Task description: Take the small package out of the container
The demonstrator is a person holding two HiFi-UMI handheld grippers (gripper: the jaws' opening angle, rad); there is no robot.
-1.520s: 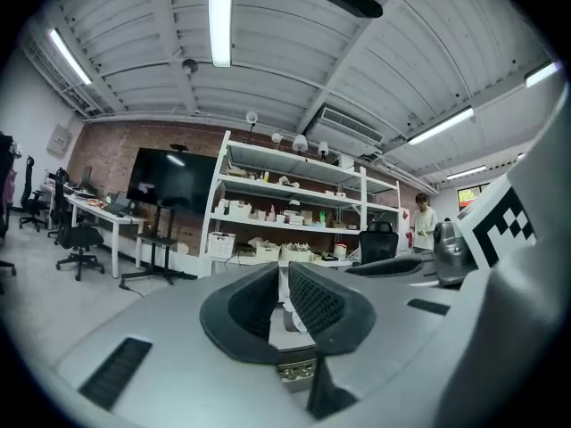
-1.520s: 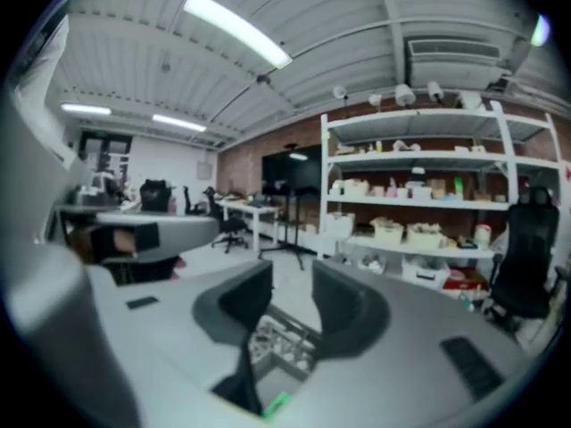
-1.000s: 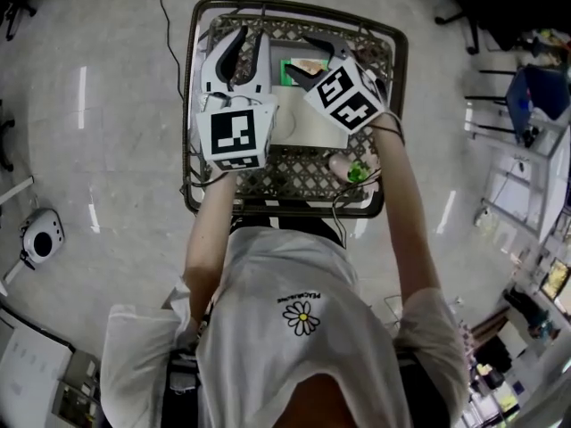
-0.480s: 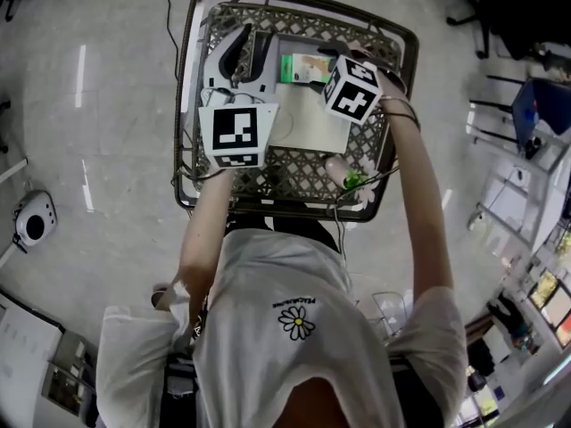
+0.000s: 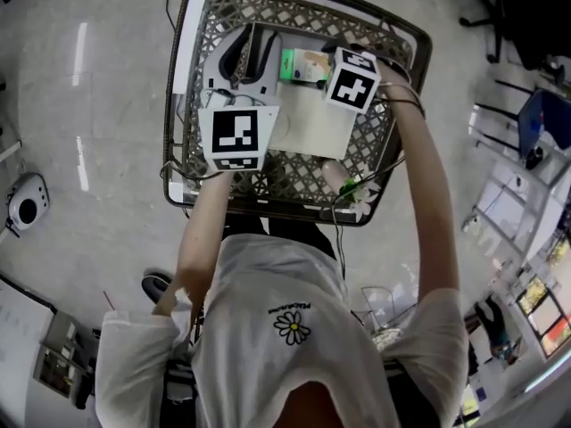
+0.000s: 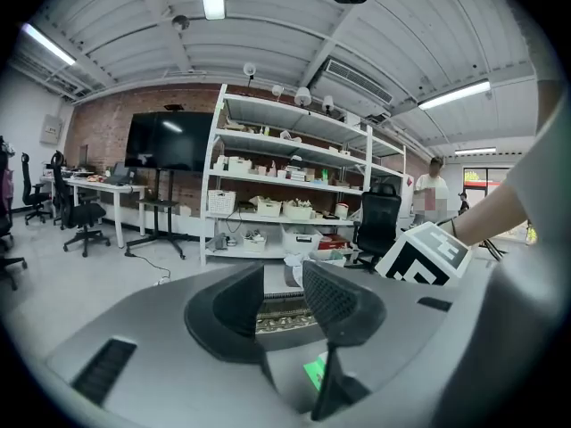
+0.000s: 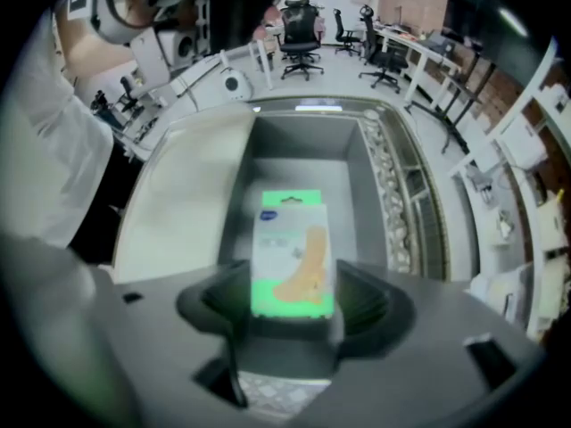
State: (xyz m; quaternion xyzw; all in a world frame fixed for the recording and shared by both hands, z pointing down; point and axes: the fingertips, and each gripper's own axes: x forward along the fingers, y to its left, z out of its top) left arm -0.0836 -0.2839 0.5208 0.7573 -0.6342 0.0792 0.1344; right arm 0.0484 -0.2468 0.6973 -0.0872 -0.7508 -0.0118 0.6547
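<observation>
While in container (image 5: 268, 12), package (image 7: 290, 248) between right jaws.

The print on the package (image 7: 292, 252) is blurred past reading. In the head view, its right end is covered by the right gripper (image 5: 334, 68).

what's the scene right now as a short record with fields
container: wicker basket
right gripper: shut on the small package
package look: green and white, flat
left gripper: open, nothing between its fingers
also in basket: flat white box
</observation>
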